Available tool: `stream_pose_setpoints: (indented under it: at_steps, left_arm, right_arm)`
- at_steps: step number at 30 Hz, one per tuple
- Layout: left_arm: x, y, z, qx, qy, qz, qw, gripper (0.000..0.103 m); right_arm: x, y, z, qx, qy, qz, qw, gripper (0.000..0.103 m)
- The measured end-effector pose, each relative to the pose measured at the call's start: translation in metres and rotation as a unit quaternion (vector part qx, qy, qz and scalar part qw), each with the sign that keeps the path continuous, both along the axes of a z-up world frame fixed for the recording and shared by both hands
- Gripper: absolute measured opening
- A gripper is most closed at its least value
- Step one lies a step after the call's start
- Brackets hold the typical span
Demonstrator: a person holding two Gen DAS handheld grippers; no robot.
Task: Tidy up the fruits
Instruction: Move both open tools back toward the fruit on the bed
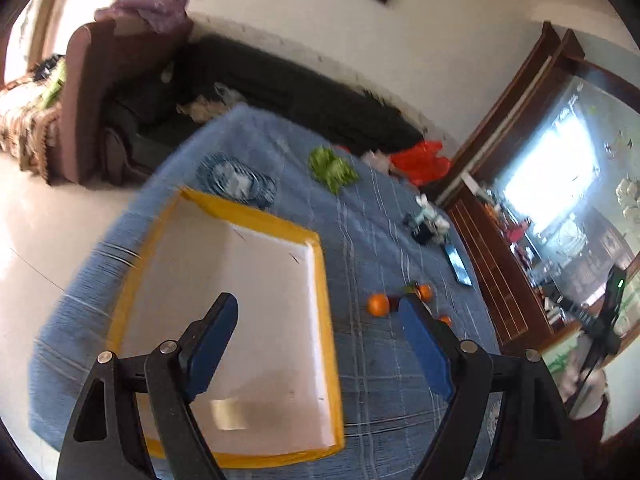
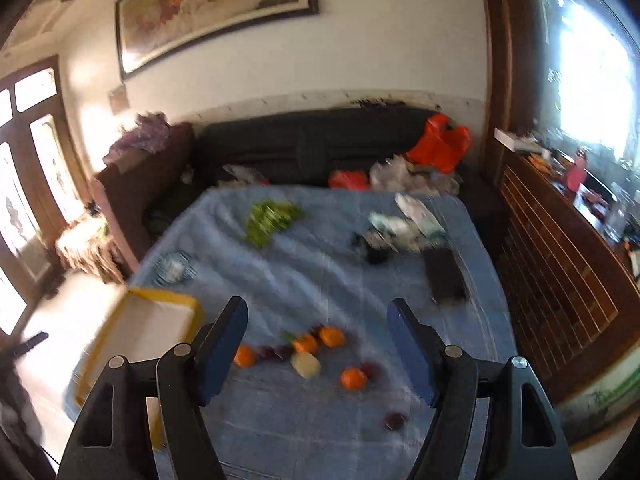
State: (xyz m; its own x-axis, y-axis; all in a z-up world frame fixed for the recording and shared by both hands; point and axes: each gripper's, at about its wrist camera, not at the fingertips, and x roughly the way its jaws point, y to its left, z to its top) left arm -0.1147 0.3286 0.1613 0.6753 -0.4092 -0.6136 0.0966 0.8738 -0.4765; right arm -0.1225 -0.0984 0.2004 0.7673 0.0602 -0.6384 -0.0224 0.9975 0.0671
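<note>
Oranges [image 2: 306,343] lie beyond the right gripper's [image 2: 318,320] spread, empty jaws.

No legible text — anywhere.

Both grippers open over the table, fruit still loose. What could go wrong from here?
1. The oranges and dark plums lie bunched together, so the right gripper may nudge neighbours and set them rolling.
2. One plum sits apart near the table's front edge and could roll off.
3. The yellow-rimmed tray has a raised rim; fruit carried low may clip it.
</note>
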Motion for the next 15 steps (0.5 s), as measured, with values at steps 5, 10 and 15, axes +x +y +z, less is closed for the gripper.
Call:
stream_pose_setpoints:
  at_steps: [5, 10, 15]
  left_arm:
    - [0.027, -0.075, -0.041, -0.009, 0.042, -0.049, 0.9979, 0.082]
    - [0.057, -0.128, -0.076, -0.005, 0.087, -0.039, 0.9954, 0.075]
    - [0.096, -0.172, -0.097, 0.039, 0.117, -0.033, 0.9919, 0.072]
  right_arm:
    - [0.005, -0.054, -0.095, 0.028, 0.092, -0.012, 0.995, 0.077]
    - [0.027, -0.081, -0.160, 0.055, 0.141, 0.012, 0.988, 0.076]
    - [0.034, -0.084, -0.190, 0.065, 0.134, 0.061, 0.987, 0.074]
